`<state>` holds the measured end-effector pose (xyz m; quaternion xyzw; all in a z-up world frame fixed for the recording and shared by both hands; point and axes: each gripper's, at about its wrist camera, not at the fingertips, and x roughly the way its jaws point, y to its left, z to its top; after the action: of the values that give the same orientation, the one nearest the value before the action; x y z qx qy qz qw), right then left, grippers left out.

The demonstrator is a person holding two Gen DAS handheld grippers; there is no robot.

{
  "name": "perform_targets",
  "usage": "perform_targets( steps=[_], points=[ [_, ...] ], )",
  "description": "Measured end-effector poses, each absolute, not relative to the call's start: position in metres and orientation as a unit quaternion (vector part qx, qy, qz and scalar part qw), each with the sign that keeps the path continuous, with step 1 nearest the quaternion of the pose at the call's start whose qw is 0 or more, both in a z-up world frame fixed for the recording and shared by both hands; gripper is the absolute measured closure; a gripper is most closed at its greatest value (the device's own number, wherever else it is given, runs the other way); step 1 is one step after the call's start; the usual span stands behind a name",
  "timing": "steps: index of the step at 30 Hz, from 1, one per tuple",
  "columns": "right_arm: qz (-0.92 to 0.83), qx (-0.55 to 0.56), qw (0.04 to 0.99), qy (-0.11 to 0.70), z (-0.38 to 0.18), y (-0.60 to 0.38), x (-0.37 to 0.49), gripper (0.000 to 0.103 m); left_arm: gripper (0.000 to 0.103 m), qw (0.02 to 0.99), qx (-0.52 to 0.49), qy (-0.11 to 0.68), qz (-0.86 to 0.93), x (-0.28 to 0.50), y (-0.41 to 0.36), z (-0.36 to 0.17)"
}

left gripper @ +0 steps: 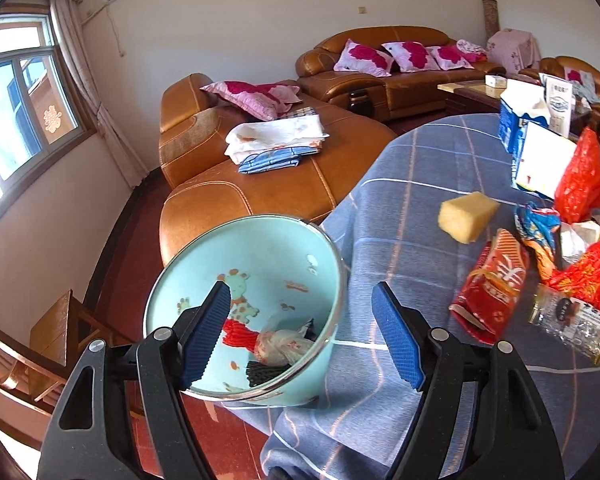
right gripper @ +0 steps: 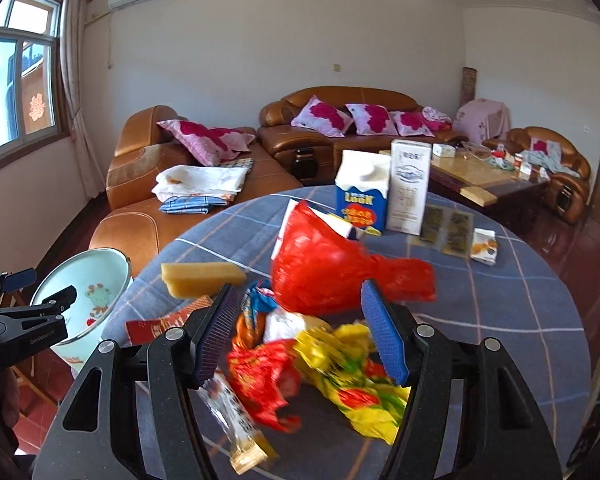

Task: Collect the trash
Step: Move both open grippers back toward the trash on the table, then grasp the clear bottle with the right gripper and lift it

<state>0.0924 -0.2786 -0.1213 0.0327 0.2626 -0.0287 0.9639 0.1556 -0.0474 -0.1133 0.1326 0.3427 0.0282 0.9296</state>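
Note:
A light-blue bin [left gripper: 260, 252] with cartoon prints stands off the table's left edge, holding a red net and a knotted clear bag [left gripper: 280, 346]. My left gripper [left gripper: 300, 292] is open at the bin's near rim, one finger over its mouth and the other over the tablecloth, with nothing gripped. My right gripper [right gripper: 299, 286] is open above a heap of wrappers: a yellow one [right gripper: 352, 372], a red one [right gripper: 264, 376] and a clear packet [right gripper: 236, 412]. Behind them lie a red plastic bag [right gripper: 328, 268] and a yellow sponge [right gripper: 200, 276]. The bin [right gripper: 84, 292] and left gripper [right gripper: 44, 284] show at left.
The round table [right gripper: 500, 300] has a blue plaid cloth. Two cartons [right gripper: 360, 196] and flat sachets [right gripper: 448, 228] stand at its far side, and a red packet [left gripper: 488, 292] lies near the sponge. Brown sofas [left gripper: 260, 184], a coffee table [right gripper: 488, 180] and a wooden chair [left gripper: 56, 328] surround it.

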Motion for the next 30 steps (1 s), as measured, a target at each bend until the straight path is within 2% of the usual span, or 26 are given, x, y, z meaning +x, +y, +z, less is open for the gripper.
perform_targets(
  steps=[8, 16, 18, 20, 22, 30],
  points=[
    [-0.034, 0.035, 0.961, 0.273, -0.138, -0.283, 0.067, 0.037, 0.03, 0.926, 0.172, 0.333, -0.037, 0.154, -0.105, -0.125],
    [-0.046, 0.048, 0.955, 0.288, -0.151, -0.293, 0.061, 0.034, 0.031, 0.917, 0.168, 0.349, -0.094, 0.155, -0.122, -0.145],
    [-0.043, 0.051, 0.953, 0.294, -0.154, -0.293, 0.062, 0.034, 0.034, 0.91, 0.159, 0.366, -0.117, 0.155, -0.124, -0.149],
    [-0.042, 0.05, 0.953, 0.295, -0.154, -0.291, 0.061, 0.033, 0.046, 0.905, 0.157, 0.372, -0.134, 0.153, -0.128, -0.155],
    [-0.042, 0.05, 0.953, 0.295, -0.154, -0.291, 0.06, 0.033, 0.052, 0.9, 0.158, 0.381, -0.141, 0.153, -0.13, -0.16],
    [-0.039, 0.057, 0.954, 0.292, -0.153, -0.29, 0.056, 0.032, 0.055, 0.911, 0.153, 0.35, -0.152, 0.136, -0.123, -0.146]
  ],
)
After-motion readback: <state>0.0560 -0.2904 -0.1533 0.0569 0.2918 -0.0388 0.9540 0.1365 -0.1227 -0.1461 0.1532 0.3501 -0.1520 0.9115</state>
